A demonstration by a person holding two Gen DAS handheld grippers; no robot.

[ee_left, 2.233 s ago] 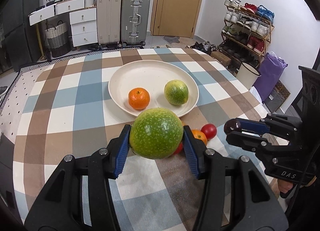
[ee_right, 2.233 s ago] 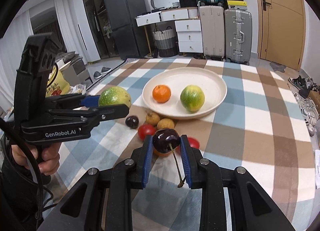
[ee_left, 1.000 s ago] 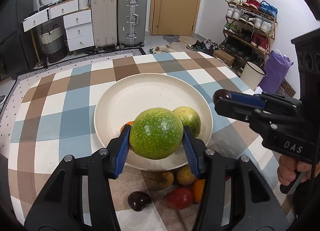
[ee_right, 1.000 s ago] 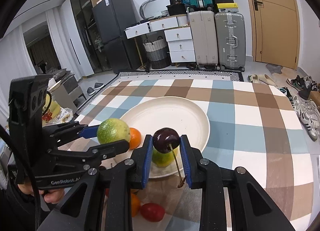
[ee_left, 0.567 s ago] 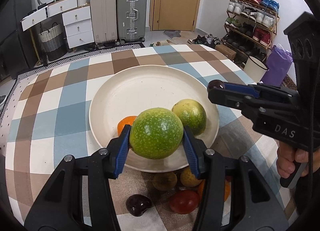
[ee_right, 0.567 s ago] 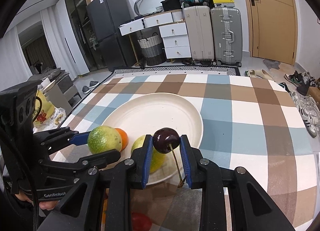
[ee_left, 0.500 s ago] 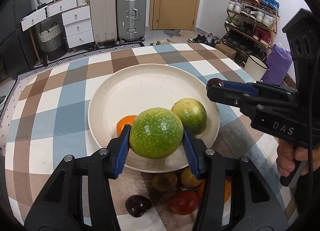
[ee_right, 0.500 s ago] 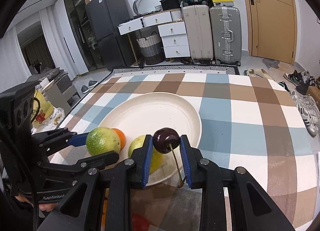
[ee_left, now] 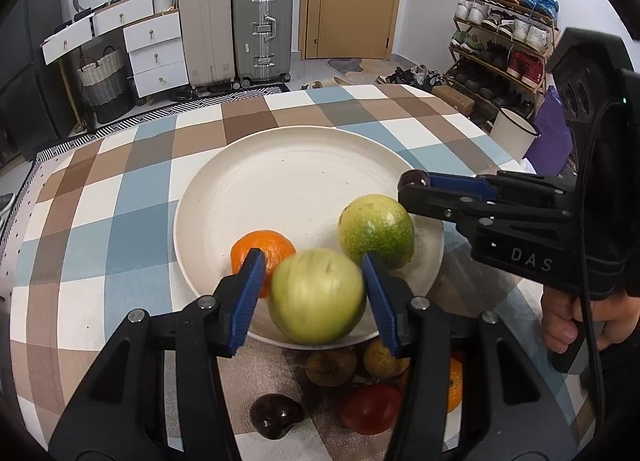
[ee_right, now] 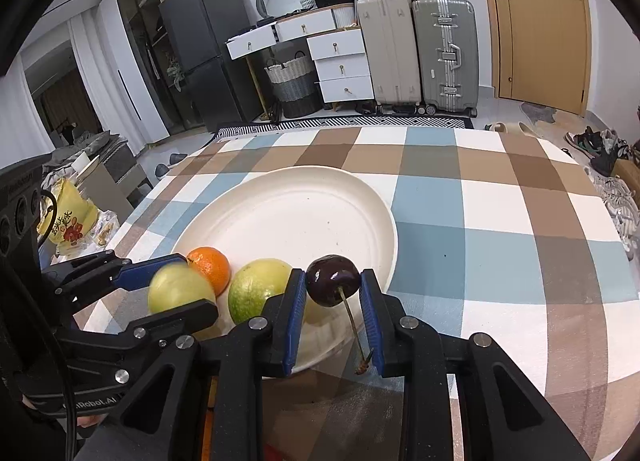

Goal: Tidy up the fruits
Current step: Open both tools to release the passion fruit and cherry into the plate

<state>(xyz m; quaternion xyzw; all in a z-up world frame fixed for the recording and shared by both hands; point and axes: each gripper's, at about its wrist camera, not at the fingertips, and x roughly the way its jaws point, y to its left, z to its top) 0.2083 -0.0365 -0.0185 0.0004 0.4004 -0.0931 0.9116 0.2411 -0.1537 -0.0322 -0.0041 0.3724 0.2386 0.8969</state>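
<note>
Plate (ee_left: pixel 280 165): far half bare; near rim holds mandarin (ee_left: pixel 262 249), green citrus (ee_left: pixel 376 231).
Left claw (ee_left: pixel 316 293): parted; blurred green fruit (ee_left: pixel 316 299) between.
Right claw (ee_right: pixel 332 303): grips cherry (ee_right: pixel 332 285).
Worktop (ee_right: pixel 500 245): open rightward.

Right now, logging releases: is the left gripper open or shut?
Open: the left gripper's pads stand clear of the blurred green fruit between them.

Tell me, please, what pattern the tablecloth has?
The tablecloth is checked blue, brown and white; right wrist view.
</note>
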